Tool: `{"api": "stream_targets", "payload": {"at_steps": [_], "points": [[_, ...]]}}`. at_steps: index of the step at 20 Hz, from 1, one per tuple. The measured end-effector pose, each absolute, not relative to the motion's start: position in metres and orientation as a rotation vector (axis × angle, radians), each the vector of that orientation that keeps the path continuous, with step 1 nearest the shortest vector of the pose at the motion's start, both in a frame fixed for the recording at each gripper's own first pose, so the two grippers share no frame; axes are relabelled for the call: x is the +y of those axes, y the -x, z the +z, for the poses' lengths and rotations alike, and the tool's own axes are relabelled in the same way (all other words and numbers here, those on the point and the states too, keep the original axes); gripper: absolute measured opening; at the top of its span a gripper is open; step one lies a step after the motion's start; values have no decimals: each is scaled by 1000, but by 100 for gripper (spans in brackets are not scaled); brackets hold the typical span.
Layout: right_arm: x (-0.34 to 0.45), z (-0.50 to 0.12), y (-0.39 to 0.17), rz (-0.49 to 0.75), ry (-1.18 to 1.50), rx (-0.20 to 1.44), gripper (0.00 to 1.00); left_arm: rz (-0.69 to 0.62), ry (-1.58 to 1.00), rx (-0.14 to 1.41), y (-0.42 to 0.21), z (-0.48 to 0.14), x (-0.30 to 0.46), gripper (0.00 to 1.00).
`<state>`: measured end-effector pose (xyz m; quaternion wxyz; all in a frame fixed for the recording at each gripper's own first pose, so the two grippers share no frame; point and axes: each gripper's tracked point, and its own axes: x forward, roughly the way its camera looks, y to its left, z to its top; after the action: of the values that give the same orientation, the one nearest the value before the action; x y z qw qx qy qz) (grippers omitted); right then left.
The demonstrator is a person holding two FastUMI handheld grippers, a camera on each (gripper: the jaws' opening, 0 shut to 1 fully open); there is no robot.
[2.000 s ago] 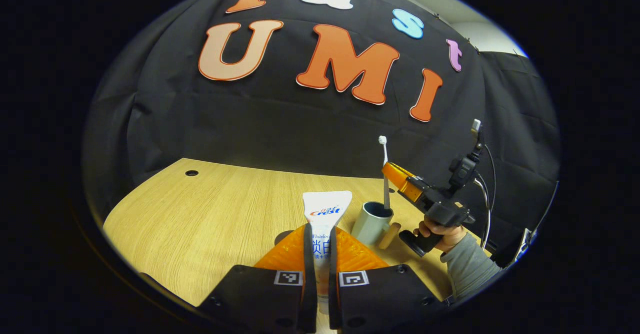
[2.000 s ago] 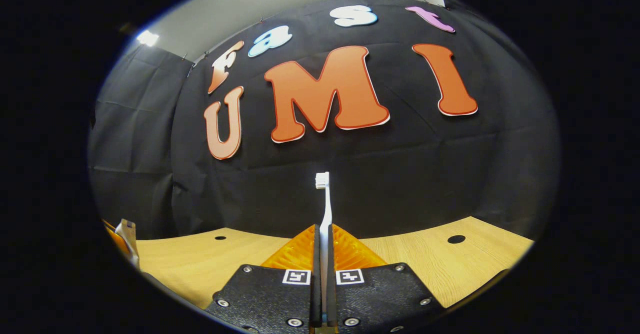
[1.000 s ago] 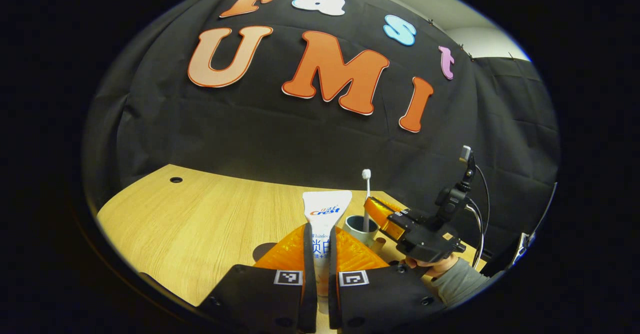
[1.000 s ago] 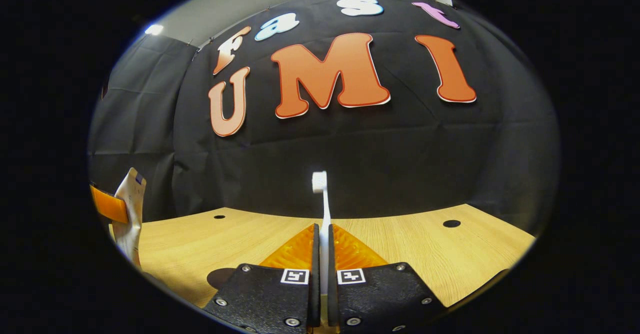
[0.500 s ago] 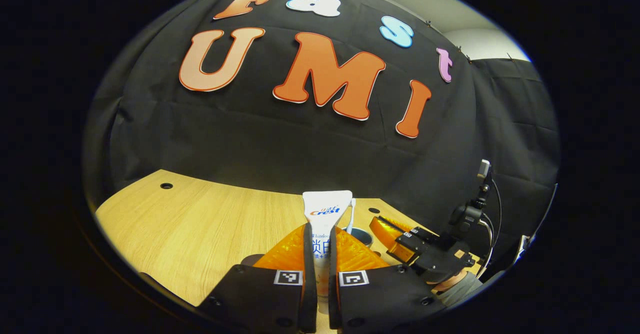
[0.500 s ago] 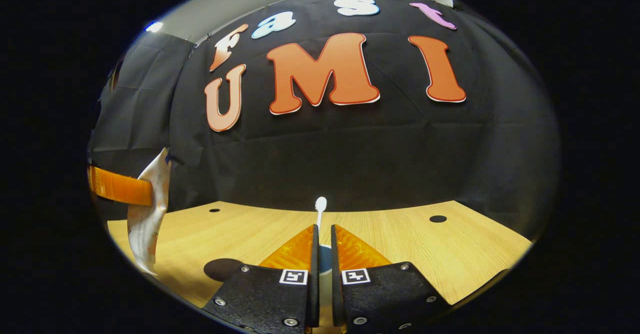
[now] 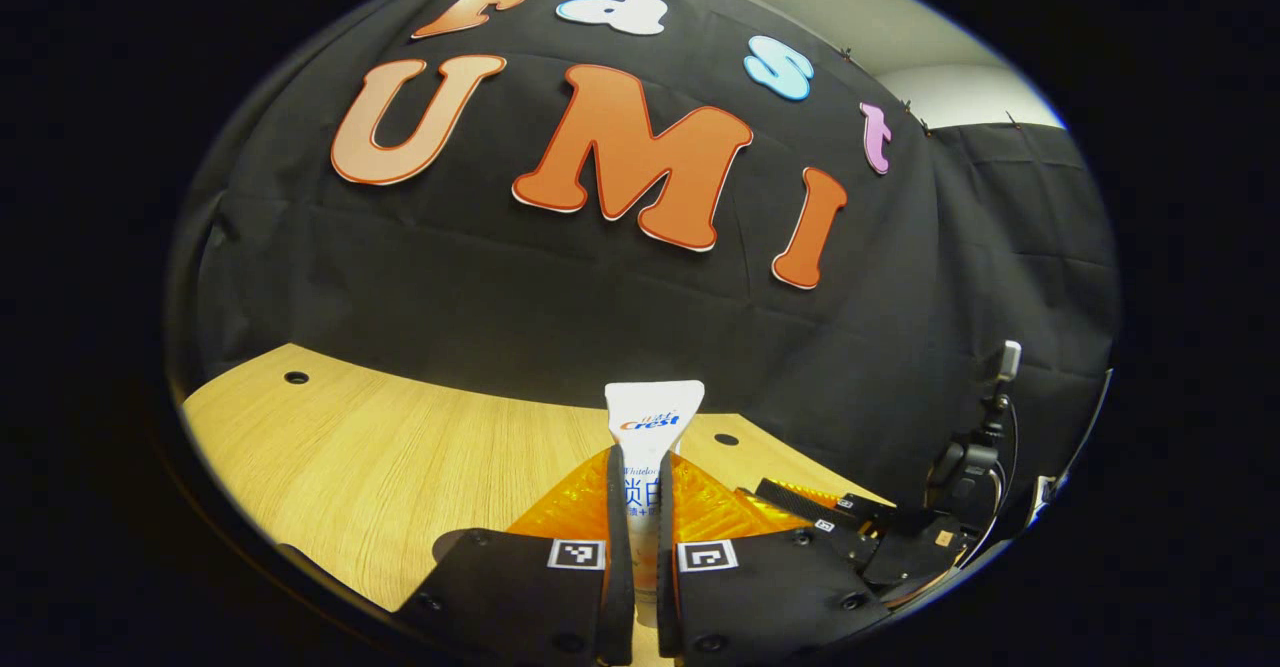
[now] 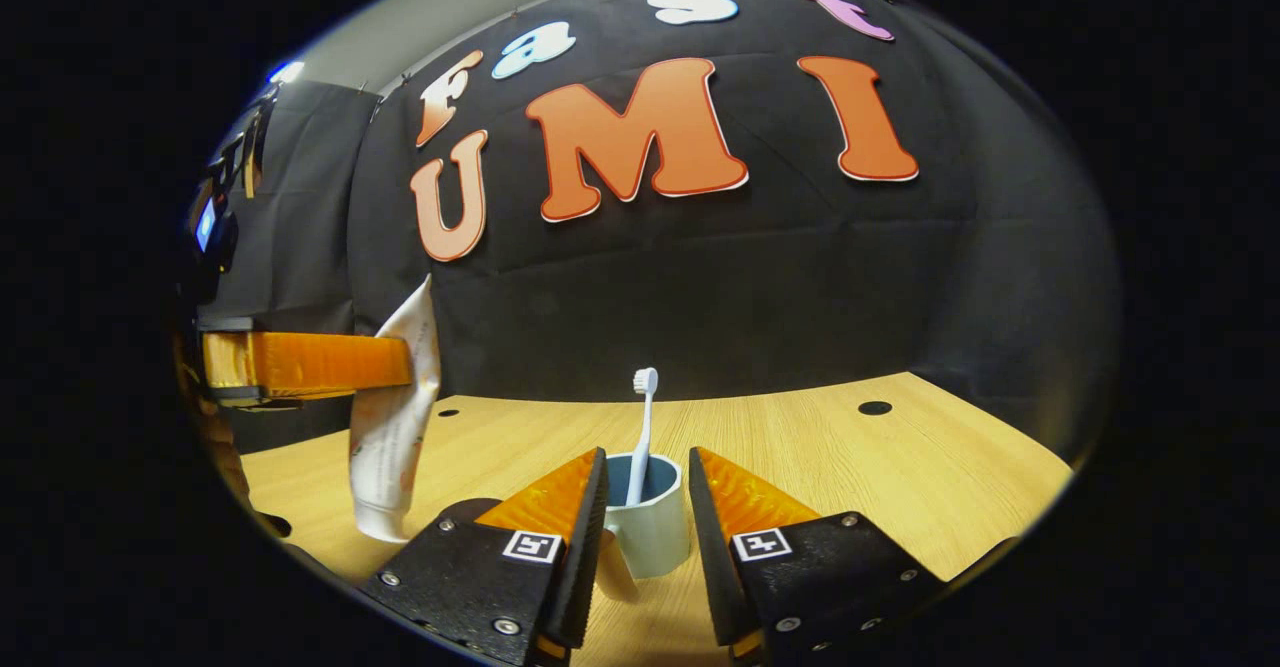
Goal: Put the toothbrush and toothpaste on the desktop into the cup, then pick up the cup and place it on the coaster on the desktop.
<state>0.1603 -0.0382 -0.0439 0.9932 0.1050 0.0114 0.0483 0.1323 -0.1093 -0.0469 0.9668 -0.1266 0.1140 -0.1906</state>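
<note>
The right gripper stands with its two fingers spread apart and nothing between them, one on either side of the pale blue-grey ceramic cup without touching it. The cup rests on the light wood-grain desktop, and the white plastic toothbrush stands inside it, handle down and bristle head up, leaning slightly. A dark round coaster lies on the desktop just left of the cup, partly hidden behind the gripper's finger. In the left gripper view, the left gripper is closed on the white flat-ended toothpaste tube, both fingers pressing its sides, with the crimped flat end pointing up. The right gripper view shows that tube hanging above the desktop, cap end down, to the left of the cup and clear of it. In the left gripper view, the right gripper sits low at the right.
</note>
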Motion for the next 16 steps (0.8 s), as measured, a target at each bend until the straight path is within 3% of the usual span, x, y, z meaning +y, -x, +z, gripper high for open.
{"api": "stream_targets", "payload": {"at_steps": [16], "points": [[-36,-55,-125,150,-248,73,63,-414,248,115,-197,-43,-158,12]]}}
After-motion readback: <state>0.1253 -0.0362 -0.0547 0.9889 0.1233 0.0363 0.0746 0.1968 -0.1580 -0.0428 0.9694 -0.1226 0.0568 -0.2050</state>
